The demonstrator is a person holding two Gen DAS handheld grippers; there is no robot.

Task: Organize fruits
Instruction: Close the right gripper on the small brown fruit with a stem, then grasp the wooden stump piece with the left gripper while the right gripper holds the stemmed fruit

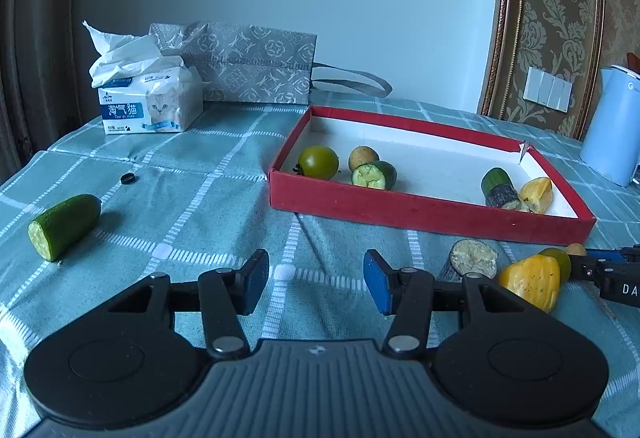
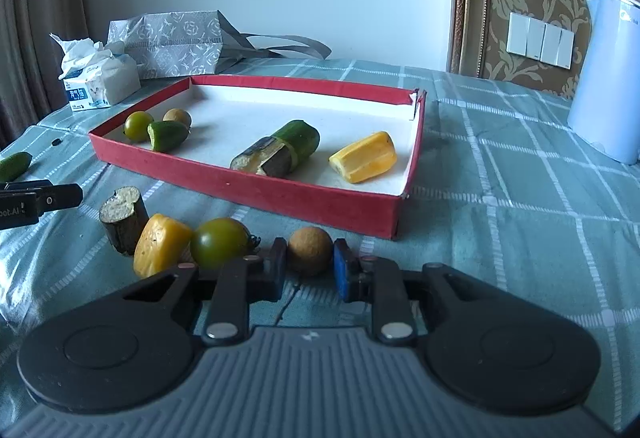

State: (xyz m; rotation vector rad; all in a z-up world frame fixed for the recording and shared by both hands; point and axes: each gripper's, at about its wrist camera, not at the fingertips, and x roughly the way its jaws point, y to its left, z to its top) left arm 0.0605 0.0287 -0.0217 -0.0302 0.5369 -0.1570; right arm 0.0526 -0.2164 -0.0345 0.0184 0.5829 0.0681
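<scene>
A red tray (image 2: 320, 203) (image 1: 400, 211) holds a green tomato (image 2: 138, 125), a cucumber piece (image 2: 168, 135), a brown round fruit (image 2: 178, 116), a long cucumber chunk (image 2: 288, 147) and a yellow fruit piece (image 2: 364, 157). In front of it lie a dark stub (image 2: 124, 215), a yellow piece (image 2: 160, 244), a green tomato (image 2: 220, 242) and a brown round fruit (image 2: 310, 250). My right gripper (image 2: 310, 272) is open, its fingers on either side of that brown fruit. My left gripper (image 1: 316, 280) is open and empty over the cloth. A cucumber half (image 1: 64, 226) lies at the left.
A tissue pack (image 1: 150, 103) and a grey patterned bag (image 1: 248, 67) stand at the back left. A pale blue kettle (image 2: 608, 77) stands at the right. A small black ring (image 1: 128, 178) lies on the checked cloth.
</scene>
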